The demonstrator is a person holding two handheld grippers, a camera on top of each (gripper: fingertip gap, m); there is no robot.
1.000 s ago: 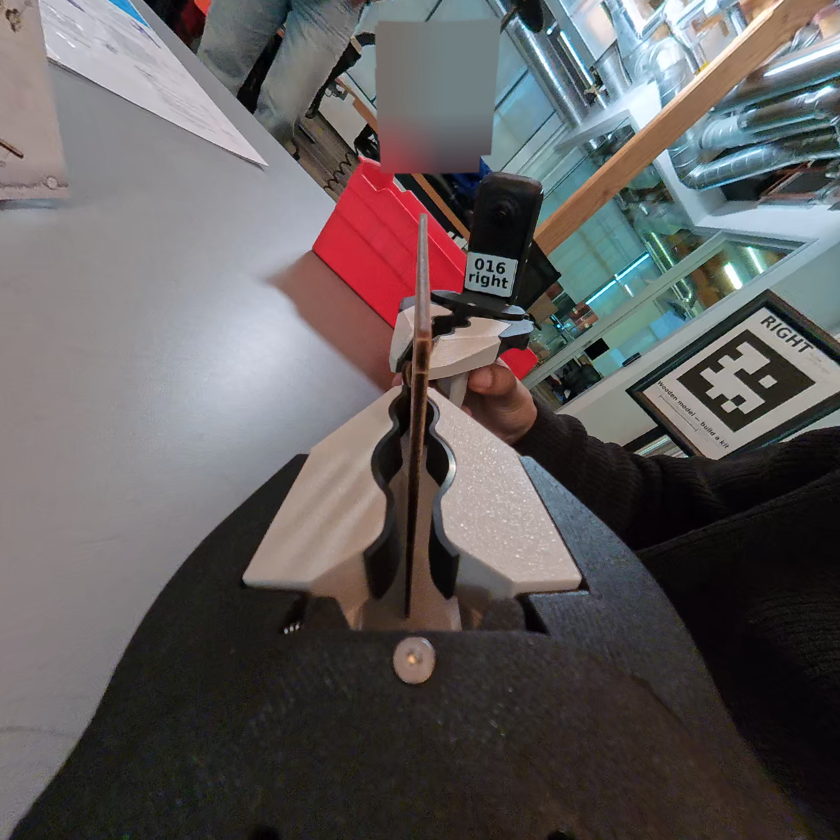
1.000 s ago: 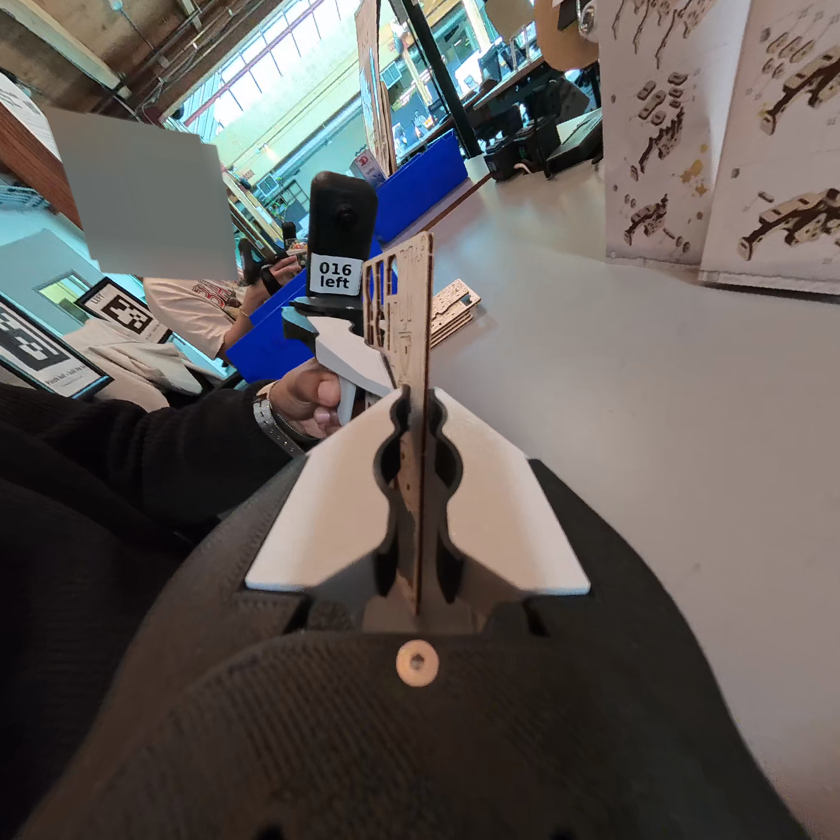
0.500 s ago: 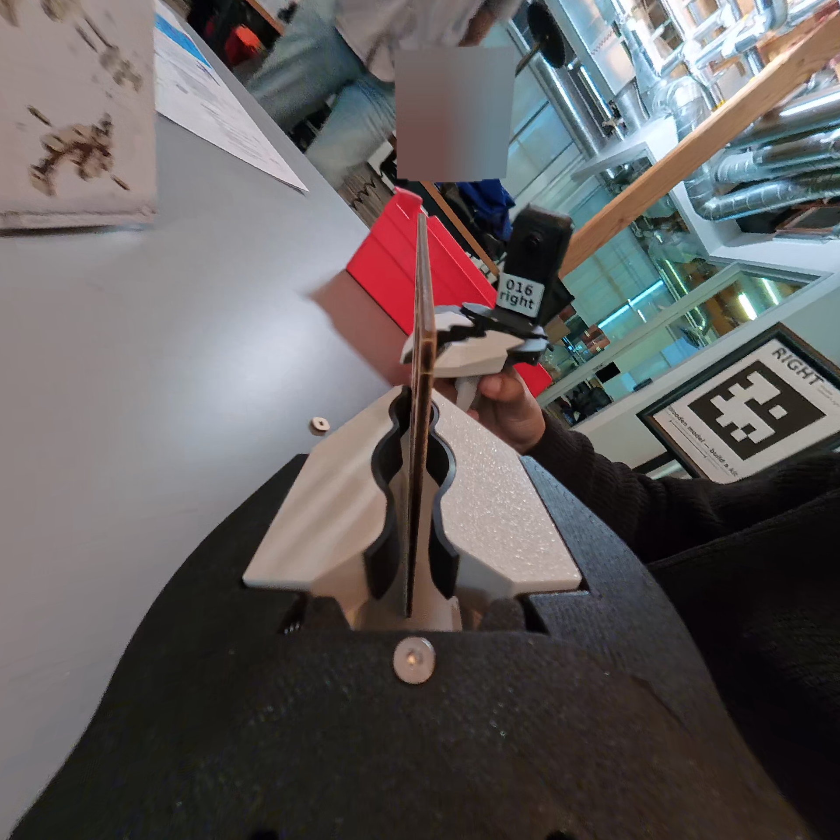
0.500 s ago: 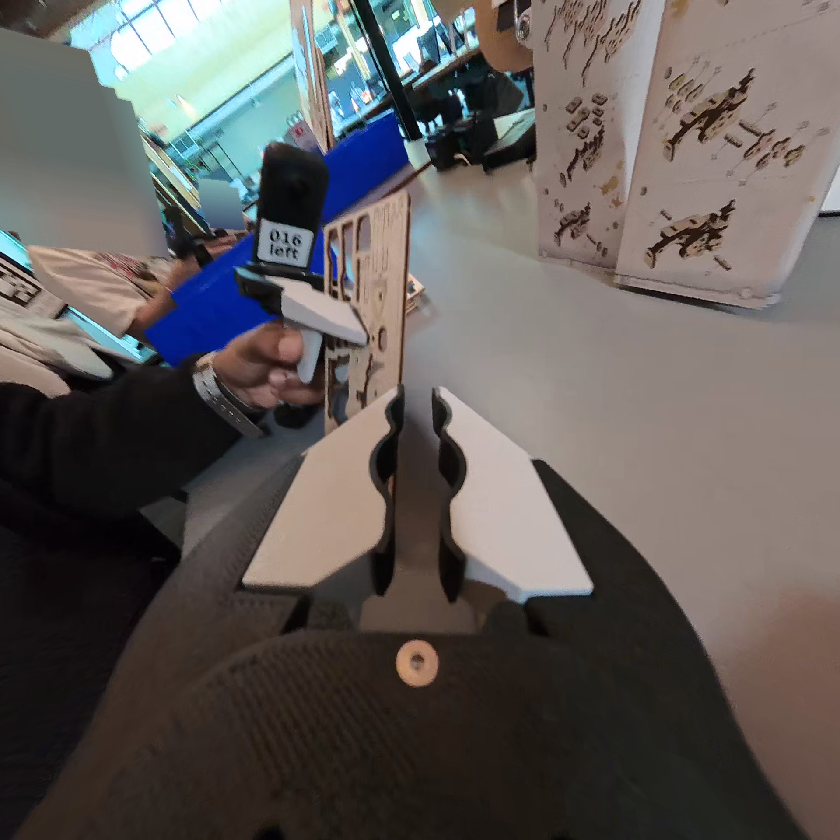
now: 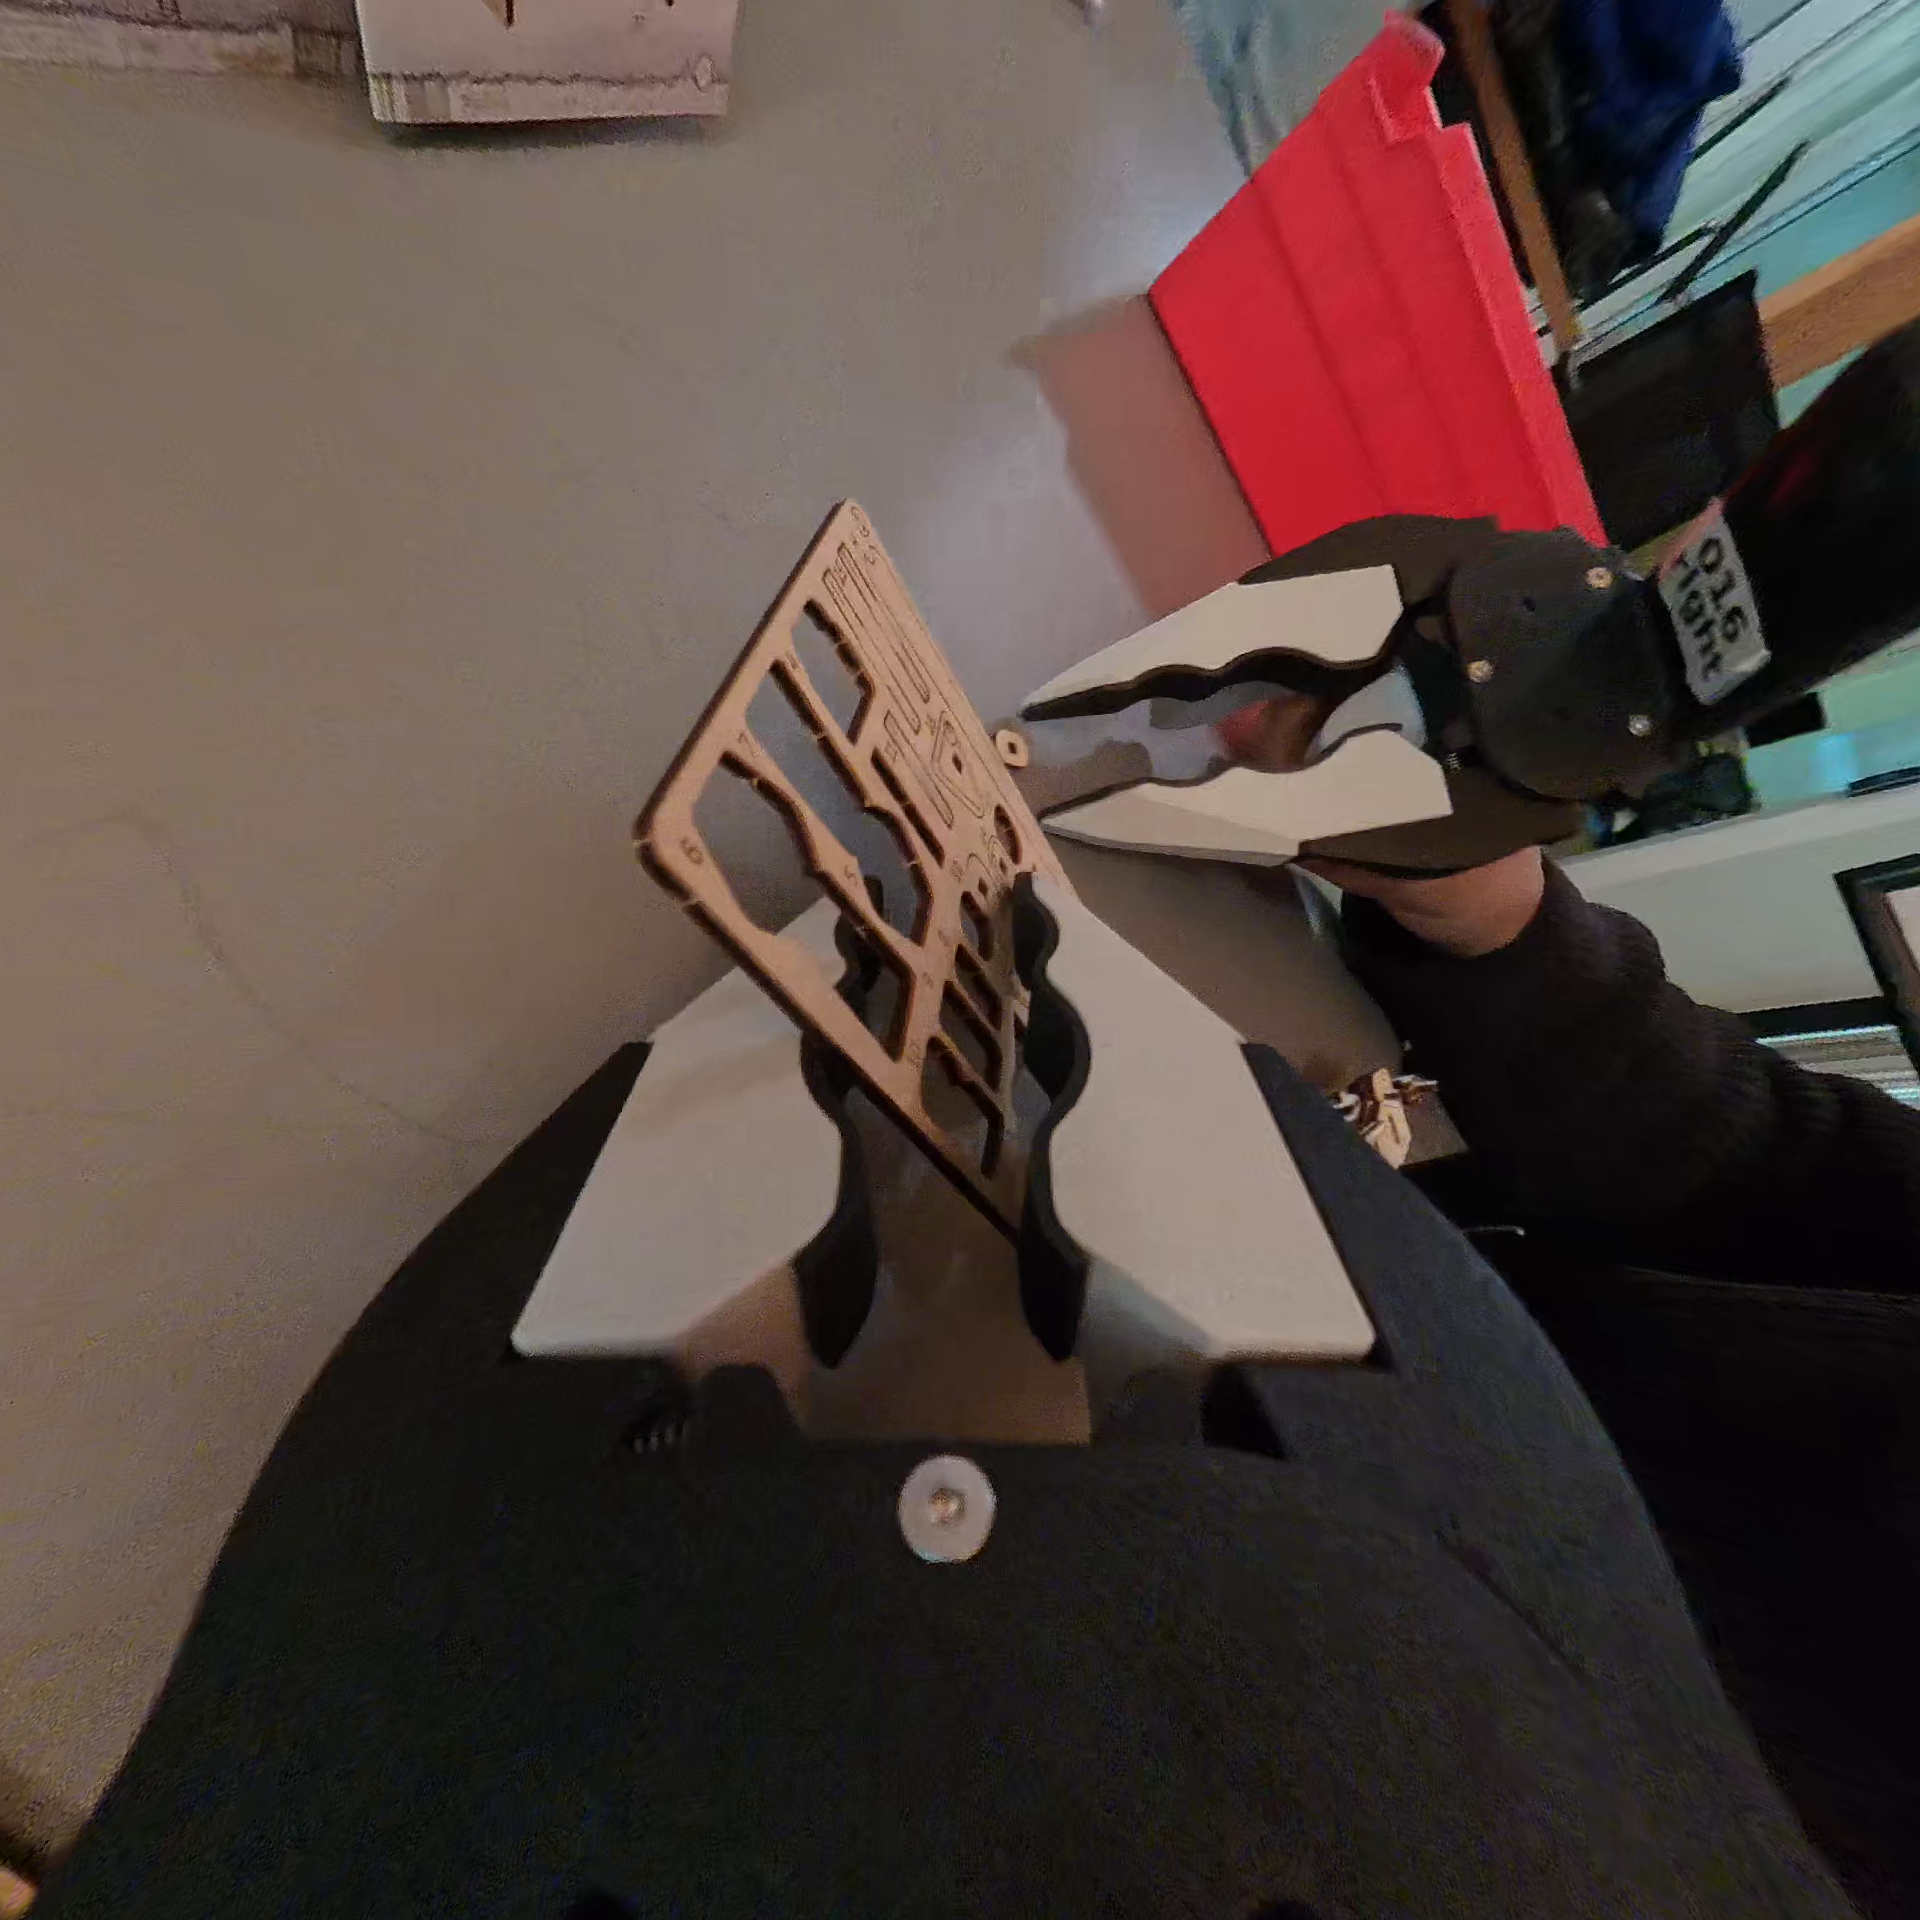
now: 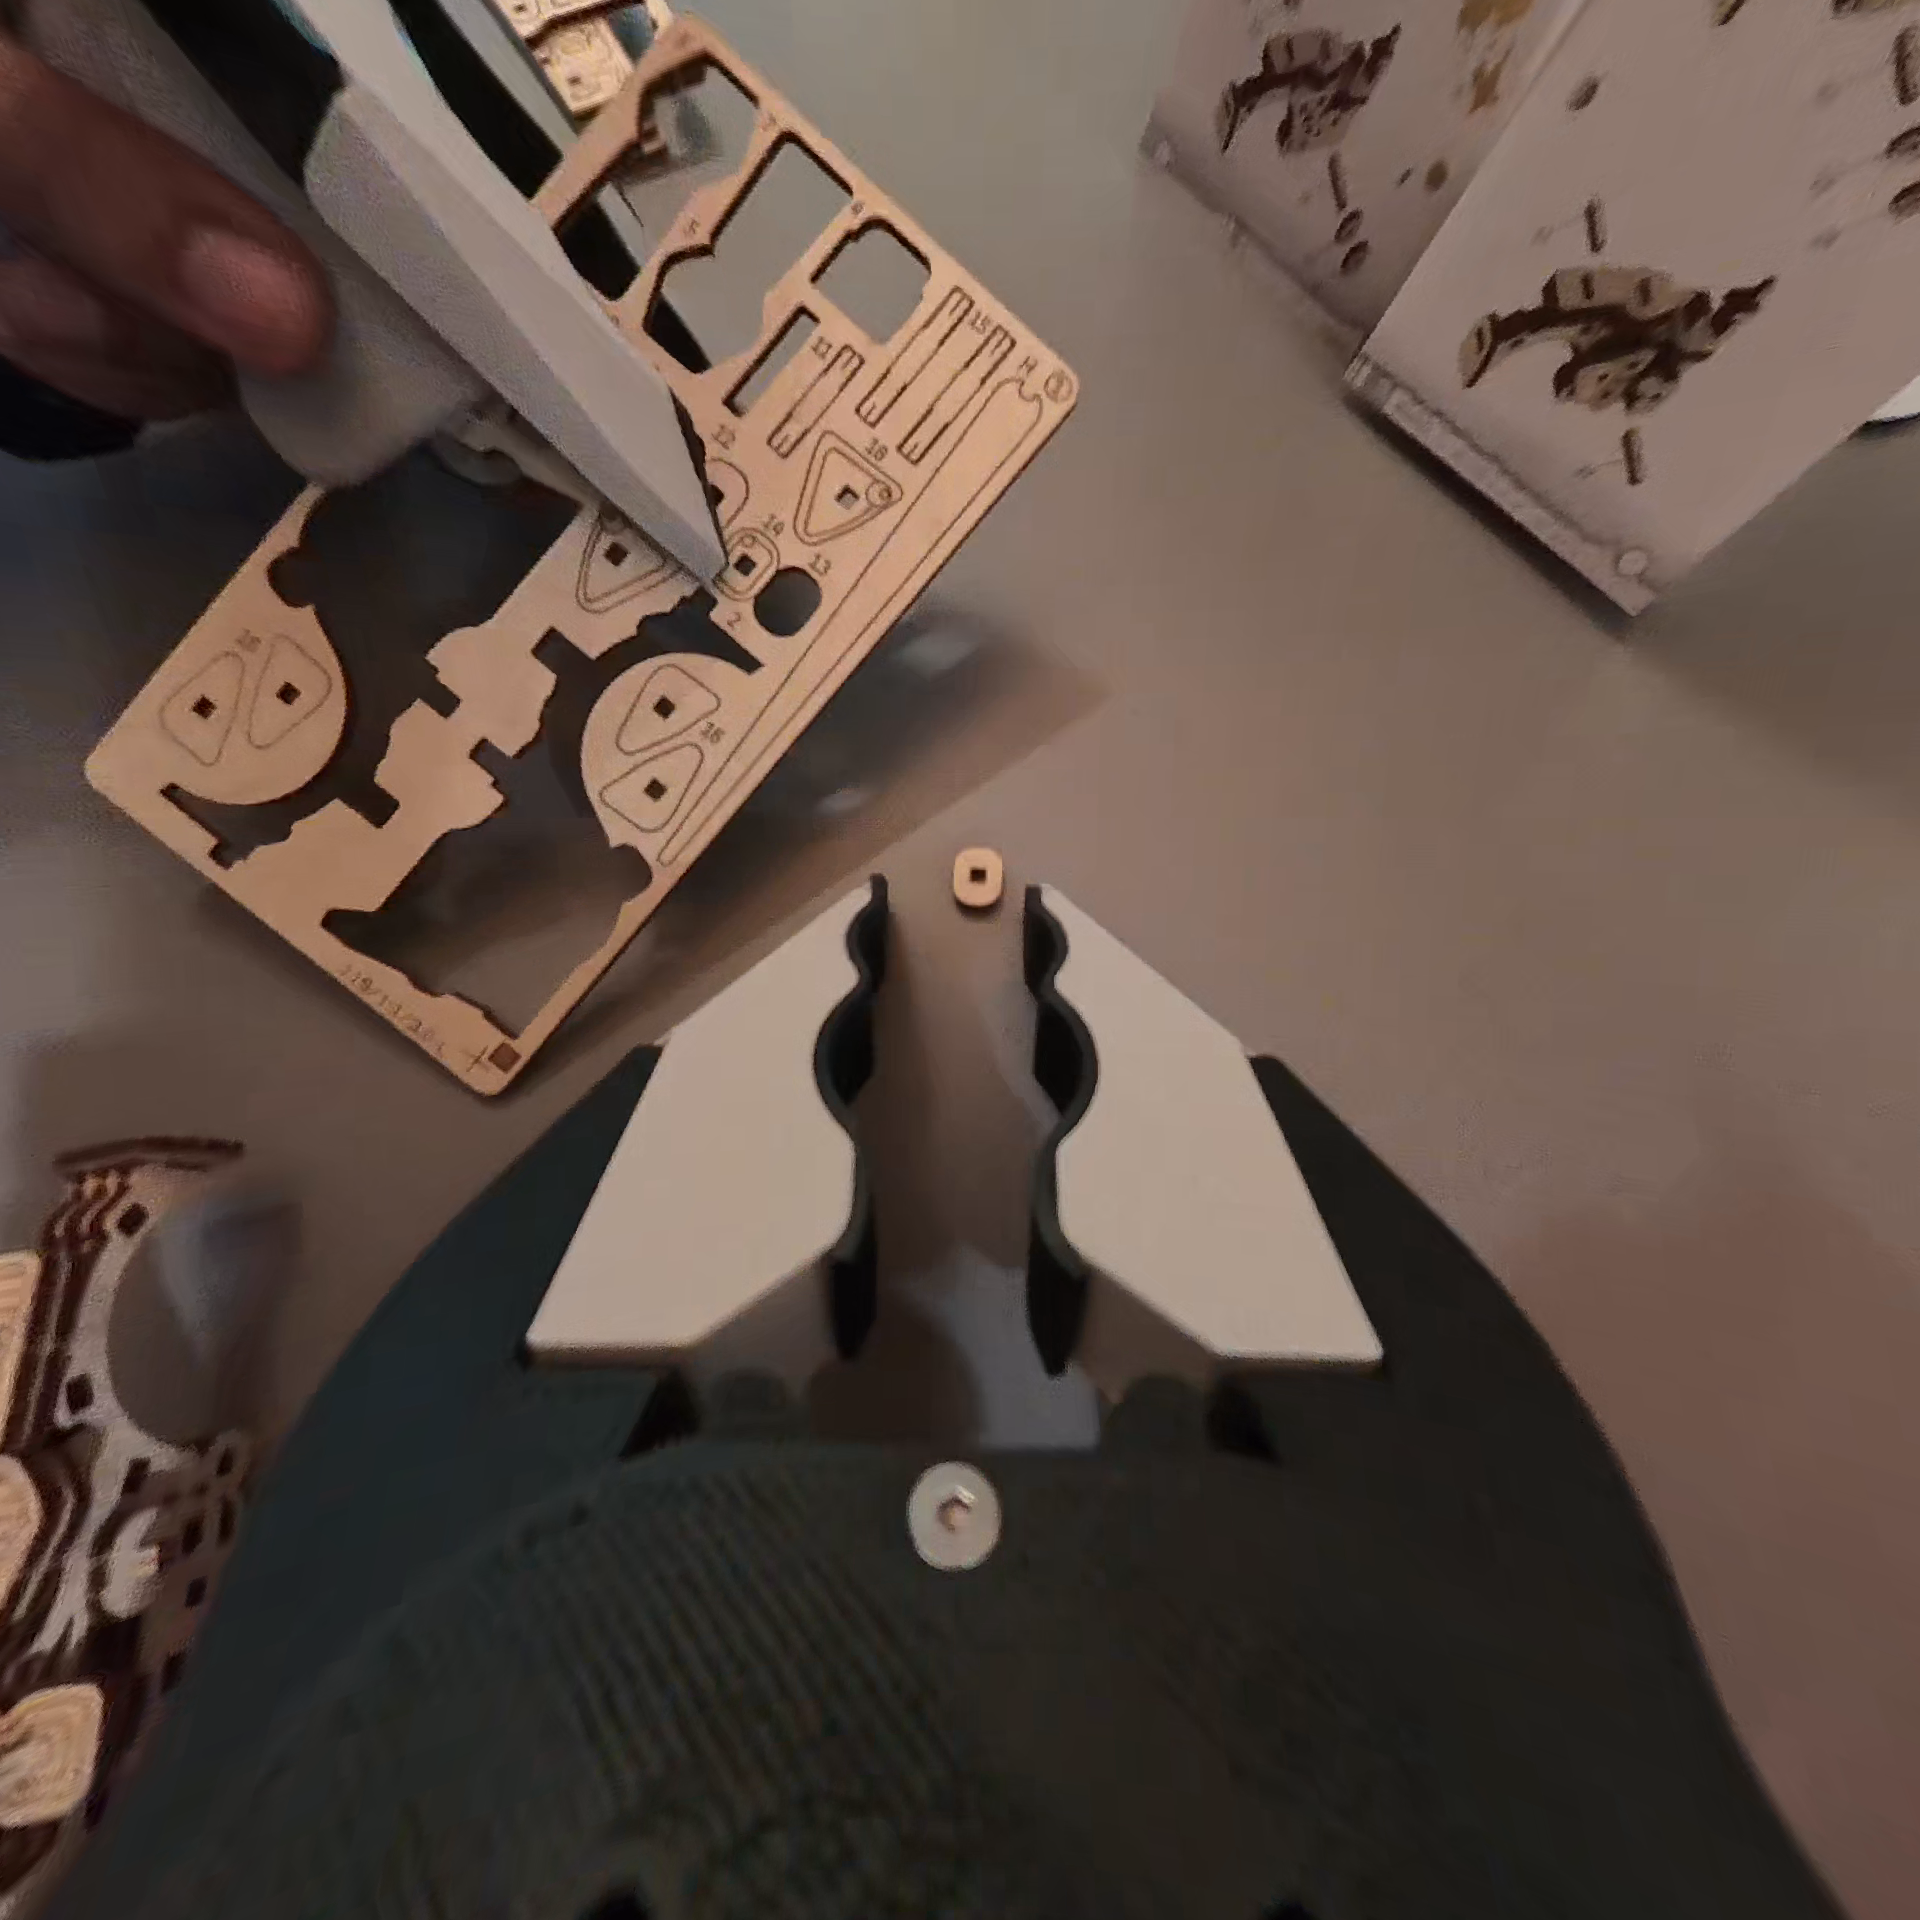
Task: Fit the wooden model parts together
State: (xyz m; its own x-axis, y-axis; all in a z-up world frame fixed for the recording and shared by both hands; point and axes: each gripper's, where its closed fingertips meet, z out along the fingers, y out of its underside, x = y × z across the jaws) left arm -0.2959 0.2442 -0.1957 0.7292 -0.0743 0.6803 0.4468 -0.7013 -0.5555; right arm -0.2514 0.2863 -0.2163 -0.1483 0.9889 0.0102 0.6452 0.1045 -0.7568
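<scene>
A thin laser-cut wooden sheet (image 5: 831, 769) with several cut-outs stands slanted over the grey table (image 5: 312, 520). It passes crosswise between the fingers of my left gripper (image 5: 940, 904), whose jaws stand apart; the sheet touches both. In the right wrist view the sheet (image 6: 436, 790) lies ahead on the left, with one left finger (image 6: 582, 395) across it. My right gripper (image 6: 954, 896) is open and empty. A small wooden ring piece (image 6: 979, 883) with a square hole lies on the table just ahead of its tips. It also shows in the left wrist view (image 5: 1013, 746), in front of the right gripper (image 5: 1034, 769).
A red bin (image 5: 1351, 312) stands at the far right. White boards printed with model pictures (image 6: 1558, 332) stand at the back right. More wooden kit sheets lie at the lower left (image 6: 73, 1455) and top (image 6: 582, 52). A person's dark sleeve (image 5: 1610, 1091) is beside me. The grippers' ends are close to 7 centimetres from one another.
My right gripper let go of the sheet and opened wider. Both grippers tipped down toward the table. My left jaws widened and the sheet turned slantwise. The small ring piece now lies at the right tips.
</scene>
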